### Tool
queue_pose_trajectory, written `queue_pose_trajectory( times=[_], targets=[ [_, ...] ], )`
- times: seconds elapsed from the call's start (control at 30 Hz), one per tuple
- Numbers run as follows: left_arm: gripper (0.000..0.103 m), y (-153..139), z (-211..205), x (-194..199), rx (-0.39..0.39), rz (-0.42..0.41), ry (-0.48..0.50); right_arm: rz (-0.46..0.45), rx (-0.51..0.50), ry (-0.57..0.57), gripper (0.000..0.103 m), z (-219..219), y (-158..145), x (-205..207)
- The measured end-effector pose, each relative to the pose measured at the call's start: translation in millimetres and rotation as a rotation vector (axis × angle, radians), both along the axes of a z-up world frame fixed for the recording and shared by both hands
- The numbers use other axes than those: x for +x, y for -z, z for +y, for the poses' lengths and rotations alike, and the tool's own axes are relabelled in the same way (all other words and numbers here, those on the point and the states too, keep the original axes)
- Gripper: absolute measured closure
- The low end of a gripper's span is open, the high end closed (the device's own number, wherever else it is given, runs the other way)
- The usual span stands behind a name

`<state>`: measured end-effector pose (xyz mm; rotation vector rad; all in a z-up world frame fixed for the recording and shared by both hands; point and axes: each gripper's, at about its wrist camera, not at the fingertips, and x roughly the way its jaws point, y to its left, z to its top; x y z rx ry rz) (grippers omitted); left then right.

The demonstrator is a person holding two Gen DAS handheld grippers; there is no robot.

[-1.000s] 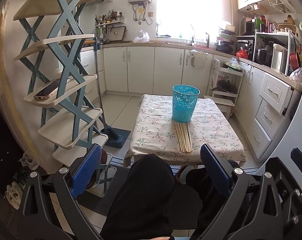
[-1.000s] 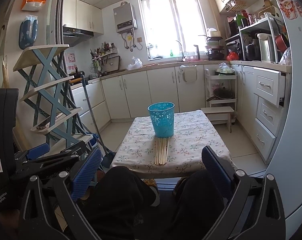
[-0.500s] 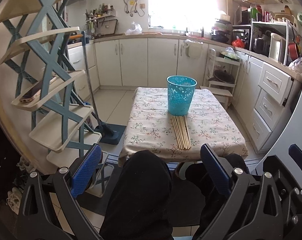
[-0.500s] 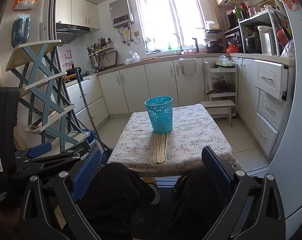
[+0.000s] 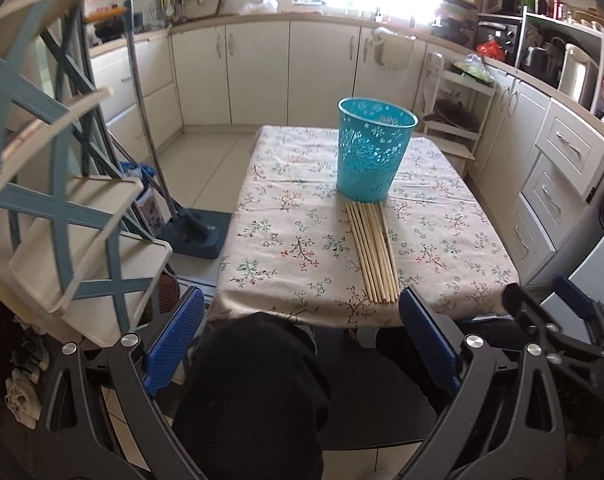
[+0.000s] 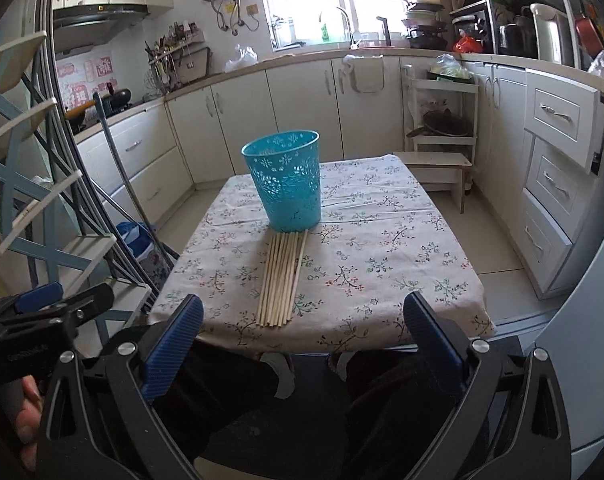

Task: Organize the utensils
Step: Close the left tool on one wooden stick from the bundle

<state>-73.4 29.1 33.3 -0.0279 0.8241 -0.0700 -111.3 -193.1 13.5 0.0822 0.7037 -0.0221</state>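
Low table (image 5: 442, 248) under a floral cloth, with an upright turquoise basket (image 5: 372, 152) near mid-table; wooden chopsticks (image 5: 372, 254) in a flat row just in front, far ends against the basket's base, near ends close to the near edge. Left gripper (image 5: 302, 332) spread wide, nothing between the blue pads, short of the table above dark-trousered knees. Right gripper (image 6: 302, 336) likewise wide apart and empty, short of the cloth edge
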Motion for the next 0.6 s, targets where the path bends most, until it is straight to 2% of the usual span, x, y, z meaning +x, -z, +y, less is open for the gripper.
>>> queue_pose_trajectory(
  times=[0.1, 0.13, 0.17, 0.27, 0.43, 0.6],
  targets=[
    [0.009, 18.4, -3.4, 36.6, -0.026, 0.037, -0.019, 0.049, -0.006, -0.024, 0.008, -9.4, 32.2, 55.1],
    [0.009, 25.2, -5.3, 49.1, -0.032, 0.05, -0.026, 0.084, -0.001, -0.028, 0.014, -14.2, 44.8, 77.6],
    [0.009, 33.5, -7.0, 63.9, -0.036, 0.064, -0.037, 0.114, 0.026, -0.039, 0.027, -16.6, 56.9, 97.3],
    [0.009, 50.8, -13.2, 92.8, -0.039, 0.095, -0.056, 0.196, 0.115, -0.055, 0.045, -14.4, 92.6, 148.8],
    [0.008, 80.0, -23.8, 141.3, -0.062, 0.16, -0.074, 0.245, 0.115, -0.062, 0.046, -7.6, 123.4, 207.6],
    [0.008, 105.6, -35.0, 176.1, -0.067, 0.221, -0.076, 0.273, 0.062, -0.089, 0.046, 4.4, 138.3, 229.6]
  ],
)
